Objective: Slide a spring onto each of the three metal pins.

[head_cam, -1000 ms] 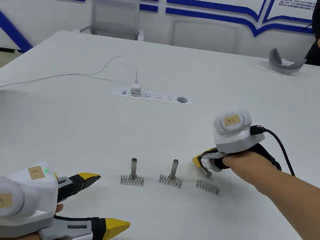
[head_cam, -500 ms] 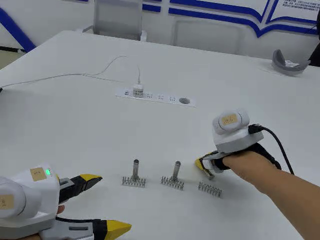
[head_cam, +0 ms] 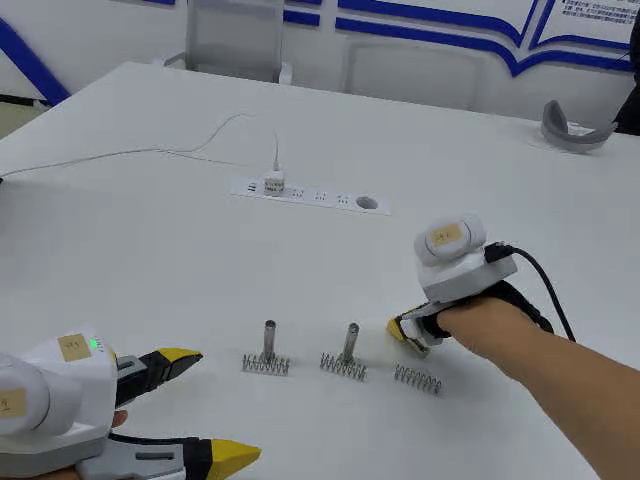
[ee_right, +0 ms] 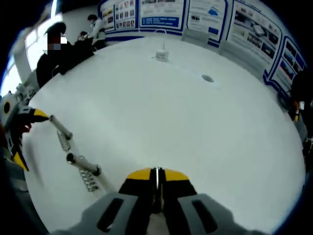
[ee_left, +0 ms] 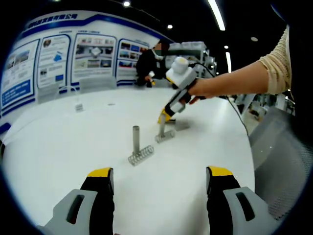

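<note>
Two metal pins [head_cam: 269, 336] [head_cam: 351, 340] stand upright on the white table, each with a spring [head_cam: 265, 364] [head_cam: 343, 367] lying at its foot. A third spring [head_cam: 417, 378] lies to their right with no pin by it. My right gripper [head_cam: 408, 332] hovers just above and left of that spring, jaws shut, with a short grey pin [head_cam: 419, 346] slanting out under the tips. In the right gripper view the jaws [ee_right: 156, 175] are pressed together. My left gripper [head_cam: 208, 405] waits open at the near left, pointing at the pins [ee_left: 136, 140] [ee_left: 162, 128].
A white power strip [head_cam: 308, 194] with a plug and a thin cable lies farther back on the table. A grey curved object [head_cam: 572, 127] rests at the far right. A chair stands beyond the far edge. People stand in the background [ee_left: 152, 63].
My right gripper has tilted and edged slightly left above the third spring. The left gripper and the two standing pins have stayed put.
</note>
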Action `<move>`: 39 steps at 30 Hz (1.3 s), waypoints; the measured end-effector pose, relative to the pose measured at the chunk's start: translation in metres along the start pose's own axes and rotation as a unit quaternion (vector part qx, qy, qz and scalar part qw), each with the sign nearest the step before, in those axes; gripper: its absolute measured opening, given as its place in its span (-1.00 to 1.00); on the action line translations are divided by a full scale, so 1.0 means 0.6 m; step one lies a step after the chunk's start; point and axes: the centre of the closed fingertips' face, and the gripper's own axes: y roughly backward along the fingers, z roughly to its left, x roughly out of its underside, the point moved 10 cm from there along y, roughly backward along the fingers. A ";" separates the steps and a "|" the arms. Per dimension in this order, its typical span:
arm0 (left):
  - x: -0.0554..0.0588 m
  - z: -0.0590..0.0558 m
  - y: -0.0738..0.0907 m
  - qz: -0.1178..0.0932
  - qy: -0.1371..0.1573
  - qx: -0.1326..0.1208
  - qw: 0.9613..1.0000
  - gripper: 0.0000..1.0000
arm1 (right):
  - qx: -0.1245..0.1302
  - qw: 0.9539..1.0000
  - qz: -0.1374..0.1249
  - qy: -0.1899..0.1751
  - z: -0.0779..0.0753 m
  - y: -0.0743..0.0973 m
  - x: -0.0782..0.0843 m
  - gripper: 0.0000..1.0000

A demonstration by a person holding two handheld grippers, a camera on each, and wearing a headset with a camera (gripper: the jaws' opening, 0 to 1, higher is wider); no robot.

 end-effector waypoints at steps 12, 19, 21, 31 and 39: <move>-0.010 -0.001 0.003 -0.007 -0.007 -0.004 1.000 0.57 | 0.002 0.999 -0.041 -0.010 0.000 0.036 -0.001 -0.83; -0.022 -0.010 0.001 -0.011 -0.014 0.000 1.000 0.57 | 0.003 0.998 -0.063 -0.017 0.004 0.063 0.005 -0.83; -0.023 -0.012 0.002 -0.011 -0.015 0.001 1.000 0.57 | 0.002 0.997 -0.068 -0.021 0.006 0.069 0.008 -0.83; -0.031 -0.012 0.006 -0.014 -0.022 0.000 1.000 0.57 | 0.002 0.996 -0.086 -0.027 0.012 0.087 0.018 -0.83; -0.034 -0.015 0.007 -0.013 -0.025 0.000 1.000 0.57 | 0.000 0.995 -0.096 -0.030 0.018 0.099 0.030 -0.83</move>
